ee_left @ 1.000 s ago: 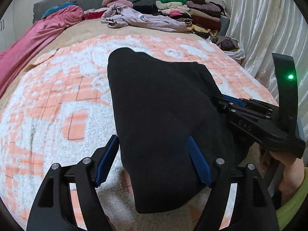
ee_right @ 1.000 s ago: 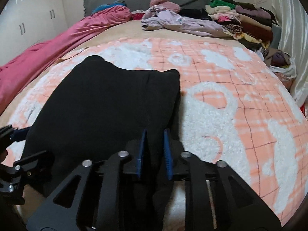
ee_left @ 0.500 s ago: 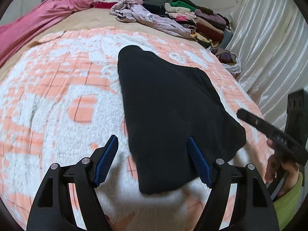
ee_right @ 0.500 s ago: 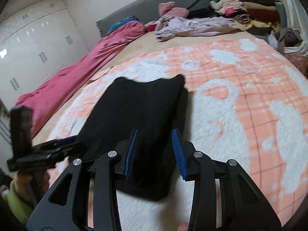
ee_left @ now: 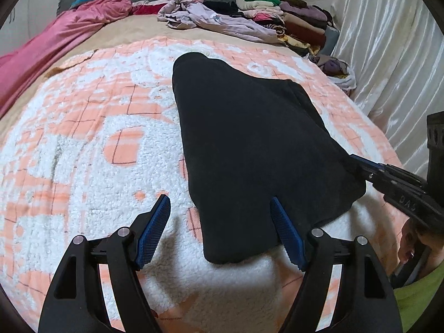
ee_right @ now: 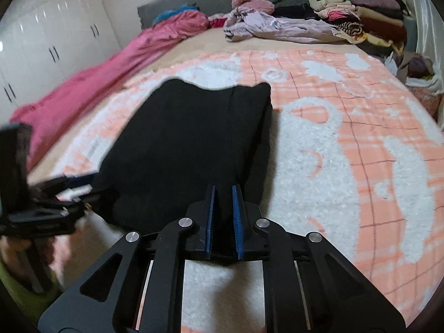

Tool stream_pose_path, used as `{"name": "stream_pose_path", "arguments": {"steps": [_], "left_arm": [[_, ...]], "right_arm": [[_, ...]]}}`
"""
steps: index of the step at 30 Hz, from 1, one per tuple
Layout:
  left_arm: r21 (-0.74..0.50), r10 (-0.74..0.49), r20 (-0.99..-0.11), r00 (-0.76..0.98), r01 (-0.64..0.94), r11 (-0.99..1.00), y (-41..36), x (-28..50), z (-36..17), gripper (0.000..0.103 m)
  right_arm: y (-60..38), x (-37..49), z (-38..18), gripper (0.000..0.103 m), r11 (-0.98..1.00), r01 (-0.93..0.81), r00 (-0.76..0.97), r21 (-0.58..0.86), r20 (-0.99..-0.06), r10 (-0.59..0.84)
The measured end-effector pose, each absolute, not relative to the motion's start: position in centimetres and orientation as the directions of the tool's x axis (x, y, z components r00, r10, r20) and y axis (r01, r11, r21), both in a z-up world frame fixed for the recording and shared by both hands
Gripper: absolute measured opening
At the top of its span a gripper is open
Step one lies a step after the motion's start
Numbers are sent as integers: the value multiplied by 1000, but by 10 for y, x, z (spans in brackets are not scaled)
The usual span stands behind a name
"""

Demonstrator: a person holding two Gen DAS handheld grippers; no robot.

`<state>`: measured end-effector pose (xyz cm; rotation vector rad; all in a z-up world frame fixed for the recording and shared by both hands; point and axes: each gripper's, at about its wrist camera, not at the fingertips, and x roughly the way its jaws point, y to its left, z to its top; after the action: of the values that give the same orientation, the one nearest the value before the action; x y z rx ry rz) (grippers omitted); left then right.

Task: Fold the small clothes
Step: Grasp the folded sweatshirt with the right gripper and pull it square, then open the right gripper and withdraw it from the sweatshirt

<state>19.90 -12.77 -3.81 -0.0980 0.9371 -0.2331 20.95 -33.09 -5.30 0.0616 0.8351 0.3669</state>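
A folded black garment (ee_left: 249, 144) lies on the orange-and-white fleece blanket (ee_left: 83, 138); it also shows in the right wrist view (ee_right: 188, 144). My left gripper (ee_left: 220, 222) is open, its blue pads either side of the garment's near left corner, just above it. My right gripper (ee_right: 222, 216) is shut on the garment's near right edge, the black fabric pinched between its blue pads. The right gripper also shows at the right of the left wrist view (ee_left: 358, 166), touching the garment's corner.
A pile of unfolded lilac clothes (ee_left: 211, 19) and a stack of folded clothes (ee_left: 288, 19) lie at the bed's far end. A pink quilt (ee_left: 55, 41) runs along the left. A white curtain (ee_left: 388, 55) hangs on the right. White wardrobes (ee_right: 41, 41) stand left.
My right gripper, open half a second ago, has closed on the garment's near right edge. My left gripper stays open at the near left corner.
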Motion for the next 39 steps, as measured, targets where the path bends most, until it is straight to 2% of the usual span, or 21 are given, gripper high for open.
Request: {"name": "stream_pose_path", "arguments": {"steps": [4, 6, 13, 19, 21, 30, 34, 38, 39], "left_arm": [[-160, -219, -794, 567, 153, 975, -129, 200, -44, 75], [-168, -223, -793, 567, 148, 975, -128, 201, -45, 75], [-156, -214, -790, 574, 149, 976, -128, 200, -43, 75], [-162, -216, -789, 575, 144, 976, -128, 198, -41, 75], [-169, -221, -789, 573, 144, 975, -127, 198, -41, 74], [-167, -220, -784, 580, 144, 975, -126, 191, -34, 77], [-155, -214, -769, 602, 150, 976, -126, 185, -27, 82], [-141, -208, -752, 626, 155, 978, -125, 175, -22, 97], [-135, -204, -746, 634, 156, 978, -125, 171, -21, 98]], "right_arm": [[-325, 211, -65, 12, 953, -268, 616, 138, -736, 280], [-328, 210, -65, 22, 960, -249, 629, 128, -732, 261], [-335, 210, -66, 32, 960, -224, 639, 169, -718, 276], [-341, 209, -63, 55, 965, -183, 660, 189, -704, 263], [-342, 207, -60, 68, 968, -171, 673, 185, -695, 252], [-348, 185, -52, 91, 980, -124, 757, 153, -624, 193], [-350, 172, -45, 94, 985, -112, 800, 128, -577, 166], [-348, 158, -42, 94, 990, -98, 828, 100, -545, 136], [-348, 156, -42, 94, 990, -97, 831, 99, -539, 135]]}}
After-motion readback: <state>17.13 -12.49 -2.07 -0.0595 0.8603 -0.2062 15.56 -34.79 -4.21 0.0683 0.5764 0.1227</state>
